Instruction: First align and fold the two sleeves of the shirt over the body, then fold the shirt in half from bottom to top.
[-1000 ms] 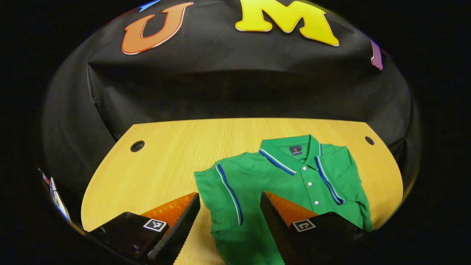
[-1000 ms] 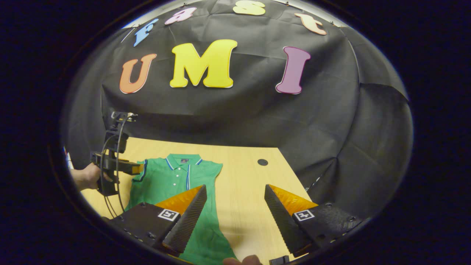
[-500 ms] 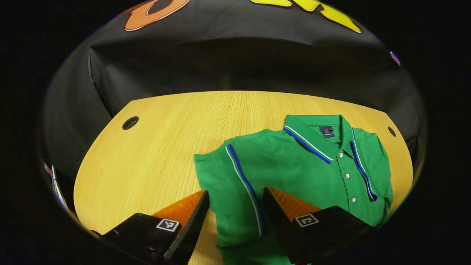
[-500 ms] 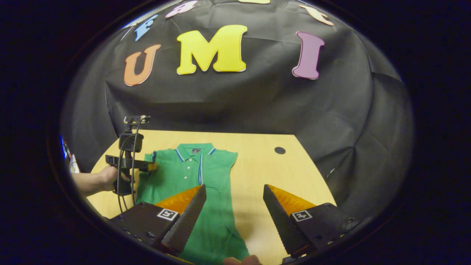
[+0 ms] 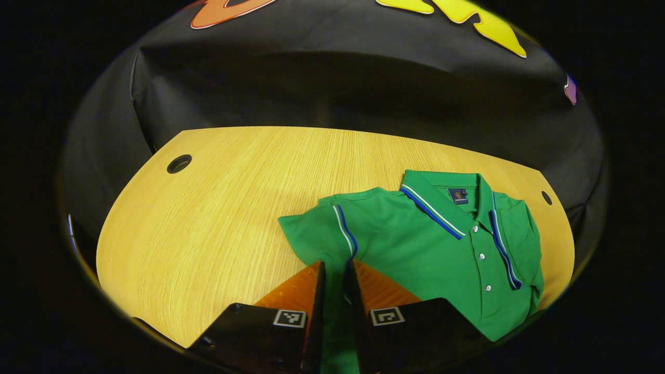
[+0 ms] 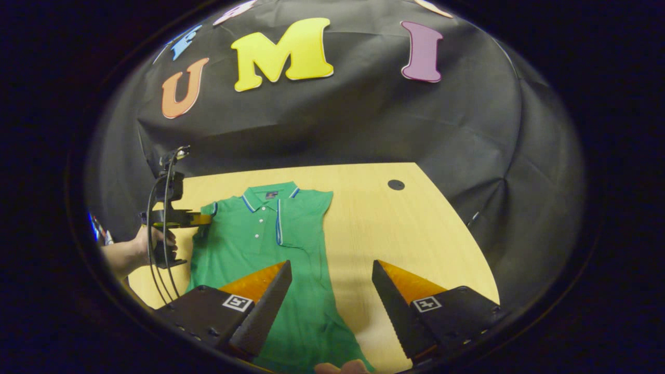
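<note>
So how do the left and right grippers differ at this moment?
The left gripper is shut on the green polo shirt's sleeve; the right gripper is open and holds nothing. The left sits at the shirt's sleeve edge, the right over the shirt's lower body and the wooden table. Both are hand-held.

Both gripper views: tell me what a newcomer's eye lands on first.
A bright green polo shirt lies flat on the pale wooden table, collar toward the black cloth wall. The left gripper is pinched on the shirt's sleeve at its striped cuff. The right gripper hangs open over the shirt's lower edge.
</note>
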The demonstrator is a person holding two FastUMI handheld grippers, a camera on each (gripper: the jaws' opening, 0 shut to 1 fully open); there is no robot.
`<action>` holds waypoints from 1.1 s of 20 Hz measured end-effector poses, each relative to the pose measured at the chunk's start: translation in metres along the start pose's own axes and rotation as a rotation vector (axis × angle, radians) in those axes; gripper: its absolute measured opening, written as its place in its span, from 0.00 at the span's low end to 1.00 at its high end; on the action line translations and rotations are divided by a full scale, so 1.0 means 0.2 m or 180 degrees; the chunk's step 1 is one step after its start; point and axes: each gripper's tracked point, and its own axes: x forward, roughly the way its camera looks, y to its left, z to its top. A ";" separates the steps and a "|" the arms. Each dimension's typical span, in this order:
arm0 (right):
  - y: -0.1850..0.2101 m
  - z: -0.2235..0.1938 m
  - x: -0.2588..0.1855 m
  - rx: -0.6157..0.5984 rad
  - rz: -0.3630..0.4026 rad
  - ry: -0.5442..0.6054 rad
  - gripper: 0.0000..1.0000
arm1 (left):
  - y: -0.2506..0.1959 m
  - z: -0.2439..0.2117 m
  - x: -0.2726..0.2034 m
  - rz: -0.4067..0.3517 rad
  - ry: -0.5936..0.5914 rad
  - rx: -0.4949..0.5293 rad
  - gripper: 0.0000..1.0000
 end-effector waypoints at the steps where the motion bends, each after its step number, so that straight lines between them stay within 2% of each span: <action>1: 0.00 0.00 0.01 0.0012 -0.0006 0.0011 0.96 | 0.00 0.01 0.00 0.0029 -0.0027 0.0002 0.21; 3: 0.00 0.01 0.01 0.0017 0.0001 0.0008 0.93 | 0.02 0.01 0.00 0.0026 -0.0025 0.0015 0.07; 4: 0.01 0.01 0.01 0.0009 0.0011 0.0004 0.96 | 0.02 0.02 -0.02 0.0005 -0.0038 0.0001 0.06; 8: 0.06 0.01 0.00 0.0027 0.0073 0.0012 0.96 | -0.03 0.14 -0.14 -0.0166 -0.0234 -0.0077 0.06; 9: 0.07 0.01 -0.01 0.0043 0.0087 0.0004 0.93 | -0.07 0.17 -0.18 -0.0212 -0.0269 -0.0066 0.06; 10: 0.07 0.02 -0.02 0.0055 0.0096 -0.0016 0.96 | -0.11 0.21 -0.22 -0.0254 -0.0306 -0.0056 0.06; 15: 0.04 0.09 -0.09 0.0110 0.0061 -0.0187 0.96 | -0.48 0.25 -0.33 -0.0630 -0.0273 -0.0058 0.06; 18: 0.01 0.12 -0.15 0.0146 0.0025 -0.0276 0.93 | -0.61 0.26 -0.35 -0.0705 -0.0272 -0.0161 0.07; 19: 0.00 0.13 -0.16 0.0139 0.0014 -0.0311 0.96 | -0.66 0.26 -0.39 -0.0800 -0.0285 -0.0240 0.18; 20: 0.00 0.13 -0.18 0.0126 0.0011 -0.0341 0.92 | -0.69 0.26 -0.43 -0.0909 -0.0310 -0.0320 0.27; 22: -0.01 0.13 -0.21 0.0109 0.0010 -0.0371 0.96 | -0.66 0.28 -0.51 -0.0896 -0.0376 -0.0422 0.55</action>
